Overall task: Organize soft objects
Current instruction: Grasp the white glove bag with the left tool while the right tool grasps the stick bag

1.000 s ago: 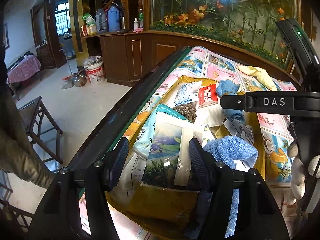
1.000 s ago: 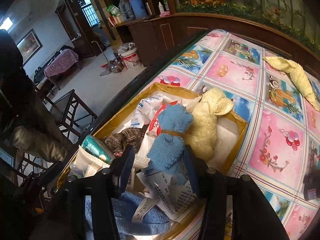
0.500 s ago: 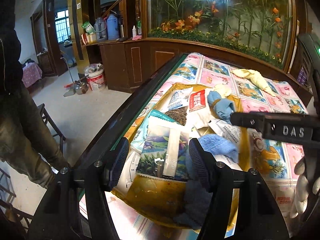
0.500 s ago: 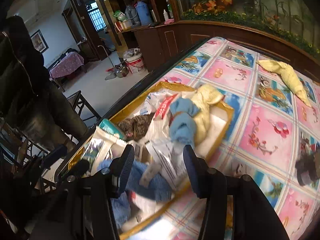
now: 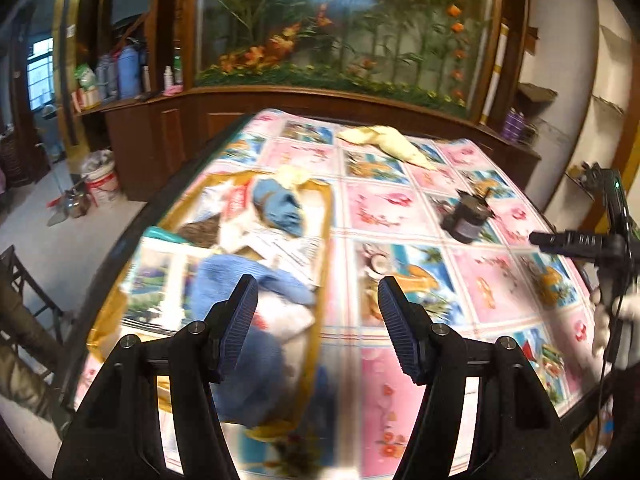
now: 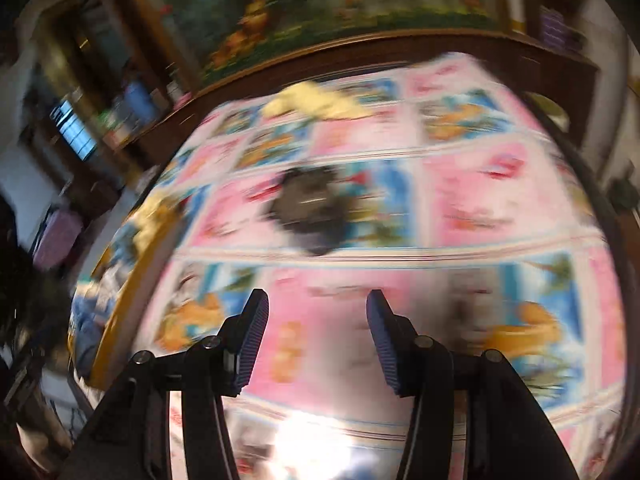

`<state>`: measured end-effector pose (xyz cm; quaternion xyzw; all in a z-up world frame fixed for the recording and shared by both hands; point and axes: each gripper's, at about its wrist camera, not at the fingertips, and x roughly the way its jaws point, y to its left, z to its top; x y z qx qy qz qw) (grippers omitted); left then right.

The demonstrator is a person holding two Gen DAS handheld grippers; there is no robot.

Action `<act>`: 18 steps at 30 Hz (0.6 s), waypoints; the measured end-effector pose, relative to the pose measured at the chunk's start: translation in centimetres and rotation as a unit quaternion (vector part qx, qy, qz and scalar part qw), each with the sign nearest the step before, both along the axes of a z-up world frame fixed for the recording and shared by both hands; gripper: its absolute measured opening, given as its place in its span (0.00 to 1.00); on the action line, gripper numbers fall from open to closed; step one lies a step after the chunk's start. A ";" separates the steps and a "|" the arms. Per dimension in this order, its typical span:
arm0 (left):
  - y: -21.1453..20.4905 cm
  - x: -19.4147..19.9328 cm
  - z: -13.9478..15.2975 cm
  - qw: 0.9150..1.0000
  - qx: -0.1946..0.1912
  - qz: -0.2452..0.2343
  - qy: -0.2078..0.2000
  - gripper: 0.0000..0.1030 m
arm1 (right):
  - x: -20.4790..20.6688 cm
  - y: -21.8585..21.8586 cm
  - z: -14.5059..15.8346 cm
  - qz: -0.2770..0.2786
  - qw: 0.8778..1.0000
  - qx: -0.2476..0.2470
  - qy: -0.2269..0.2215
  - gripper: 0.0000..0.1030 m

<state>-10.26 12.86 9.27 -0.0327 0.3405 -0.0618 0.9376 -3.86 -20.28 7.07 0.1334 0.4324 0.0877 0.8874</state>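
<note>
Both of your grippers are empty. The left gripper (image 5: 318, 322) hangs with its jaws standing apart over the right-hand wall of the yellow tray (image 5: 325, 216), nothing between the pads. The right gripper (image 6: 316, 334) is likewise parted and holds nothing; only the patterned cloth (image 6: 480, 200) on the tabletop shows between its fingers, and that view is badly smeared.

The soft things are mostly in the tray already, along the tabletop's left edge: a blue towel (image 5: 224, 276) near you, a blue plush toy (image 5: 280, 208) further back, and packets around them. Two things lie outside it. A pale yellow cloth (image 5: 384, 142) sits near the far edge, well apart from the tray, and a dark, roundish object (image 5: 466, 216) lies on the cloth out toward the right side. What that dark thing is, I cannot tell; it is blurred in both views.

Your right gripper looks headed for the dark object (image 6: 310, 208), which sits ahead of the fingers and well apart from them. To do this well, settle the hand first so you can see what you are reaching for. Come down with the jaws straddling its middle, one pad on each side, and close only when both pads are level with its bulk. Avoid pinching the cloth beneath. Keep your left gripper clear above the tray so the path back stays open.
</note>
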 end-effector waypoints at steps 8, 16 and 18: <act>-6.4 -0.4 -3.1 0.990 -0.008 -0.120 0.071 0.61 | -3.0 -7.1 -2.2 -0.048 0.999 0.007 0.015 0.50; -12.4 -0.5 -7.3 0.973 0.023 -0.178 0.142 0.62 | -3.6 -9.1 -4.7 -0.053 0.997 0.027 0.046 0.50; -12.9 -0.1 -8.2 0.971 0.037 -0.180 0.156 0.69 | -4.7 -7.3 -5.1 -0.005 0.998 0.030 0.061 0.50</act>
